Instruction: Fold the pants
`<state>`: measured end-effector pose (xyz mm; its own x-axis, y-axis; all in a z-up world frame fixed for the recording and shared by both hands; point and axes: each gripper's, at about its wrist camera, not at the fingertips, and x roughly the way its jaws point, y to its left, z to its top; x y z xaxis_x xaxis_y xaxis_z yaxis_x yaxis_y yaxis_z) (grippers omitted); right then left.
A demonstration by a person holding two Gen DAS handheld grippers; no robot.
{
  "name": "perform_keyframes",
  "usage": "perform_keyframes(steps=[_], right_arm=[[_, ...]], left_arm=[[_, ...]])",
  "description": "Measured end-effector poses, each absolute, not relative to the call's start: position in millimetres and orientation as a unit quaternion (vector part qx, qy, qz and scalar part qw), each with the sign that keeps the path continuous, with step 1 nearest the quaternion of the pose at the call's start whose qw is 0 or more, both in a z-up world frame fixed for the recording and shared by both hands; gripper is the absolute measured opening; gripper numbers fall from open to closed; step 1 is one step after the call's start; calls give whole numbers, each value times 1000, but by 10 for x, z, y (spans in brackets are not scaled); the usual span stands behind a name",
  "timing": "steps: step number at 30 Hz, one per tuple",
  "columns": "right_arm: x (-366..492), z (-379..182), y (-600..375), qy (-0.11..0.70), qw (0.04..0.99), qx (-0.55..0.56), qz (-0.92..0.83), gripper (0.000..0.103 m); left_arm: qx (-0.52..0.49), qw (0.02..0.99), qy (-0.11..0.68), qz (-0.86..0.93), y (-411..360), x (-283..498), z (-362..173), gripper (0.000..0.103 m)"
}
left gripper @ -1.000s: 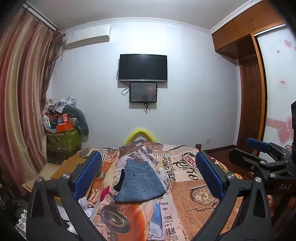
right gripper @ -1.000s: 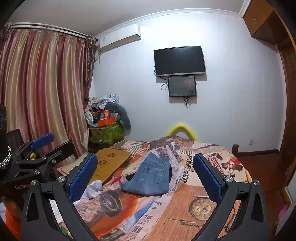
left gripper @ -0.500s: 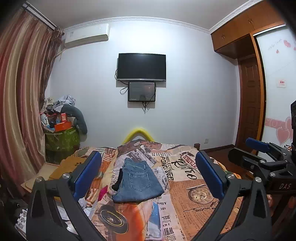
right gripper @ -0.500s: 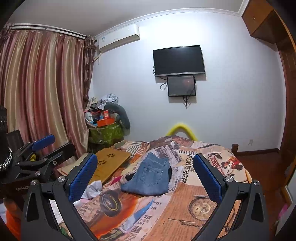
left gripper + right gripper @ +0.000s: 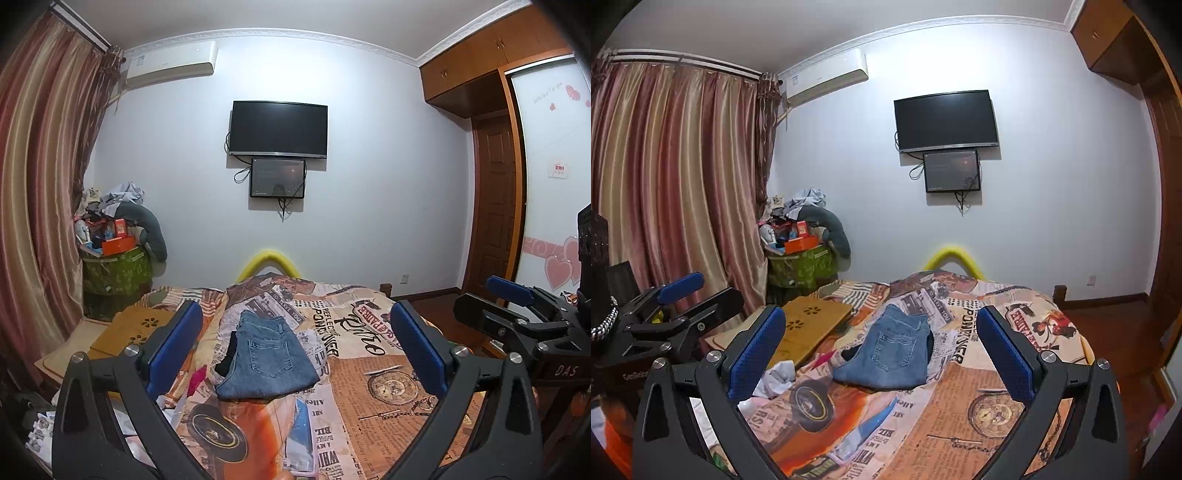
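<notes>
- The blue jeans [image 5: 264,363] lie folded into a compact rectangle on the bed [image 5: 388,406], on its newspaper-print bedspread [image 5: 960,424], back pocket facing up.
- A dark garment [image 5: 226,360] shows at the jeans' left edge, partly under them.
- The left tool [image 5: 295,350] is held above the near end of the bed, its blue-padded fingers [image 5: 173,347] spread wide and gripping nothing.
- The right tool [image 5: 881,350] is likewise wide open and empty, well short of the jeans.
- Each tool shows at the edge of the other's view.
- A wooden lap desk [image 5: 809,328] lies just left of the bedspread.
- On the far wall hang a television [image 5: 279,129], a smaller screen [image 5: 277,178] below it, and an air conditioner [image 5: 171,64].
</notes>
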<state>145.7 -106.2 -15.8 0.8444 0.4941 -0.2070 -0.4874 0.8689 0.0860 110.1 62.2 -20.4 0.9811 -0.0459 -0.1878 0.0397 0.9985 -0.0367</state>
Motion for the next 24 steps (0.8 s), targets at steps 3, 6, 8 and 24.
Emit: perform_keyframes(steps=[3, 6, 8, 24], right_arm=[[1455, -147, -1048, 112, 961, 18, 254, 103], [1451, -134, -1036, 112, 961, 20, 253, 103], [1450, -133, -1031, 112, 961, 20, 253, 103], [1435, -146, -984, 114, 961, 21, 252, 103]], left_arm=[[-14, 996, 93, -13, 633, 1103, -210, 103], [-12, 995, 94, -16, 627, 1101, -214, 103], [-12, 995, 96, -18, 621, 1102, -218, 103], [-17, 994, 103, -21, 645, 1115, -256, 103]])
